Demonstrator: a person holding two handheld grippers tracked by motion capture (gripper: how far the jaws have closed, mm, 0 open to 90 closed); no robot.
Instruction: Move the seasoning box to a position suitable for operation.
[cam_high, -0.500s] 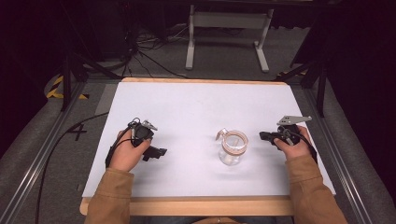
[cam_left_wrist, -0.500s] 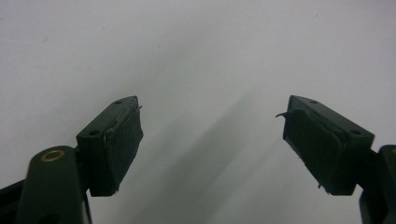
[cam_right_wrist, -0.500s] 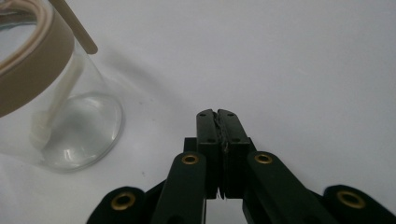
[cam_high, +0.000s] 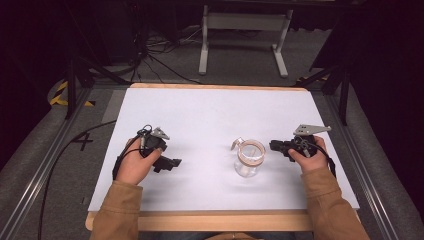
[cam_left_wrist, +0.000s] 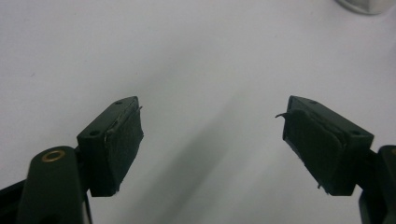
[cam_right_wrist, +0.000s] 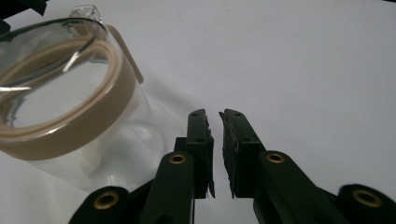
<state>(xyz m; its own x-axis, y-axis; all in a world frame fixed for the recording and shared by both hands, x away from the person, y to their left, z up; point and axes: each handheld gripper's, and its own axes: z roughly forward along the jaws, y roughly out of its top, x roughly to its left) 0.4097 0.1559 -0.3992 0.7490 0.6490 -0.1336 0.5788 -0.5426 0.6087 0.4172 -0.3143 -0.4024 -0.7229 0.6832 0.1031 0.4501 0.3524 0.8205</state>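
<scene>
Two hand-held black two-jaw grippers rest low over a white table (cam_high: 210, 115), one in each of a person's hands. Between them, nearer the right side, stands a small clear glass jar with a tan band around its rim (cam_high: 249, 159), upright, mouth up. The right gripper (cam_high: 278, 146) sits just beside the jar, its tips pointing at it from the jar's right; in the right gripper view its jaws are nearly together, a thin slit between them, holding nothing, with the jar just off to one side of them. The left gripper (cam_high: 171, 163) lies well apart from the jar, jaws spread wide and empty. The right hand is the nearer. Bare table surrounds the jar on all sides, and the edges are well away.
</scene>
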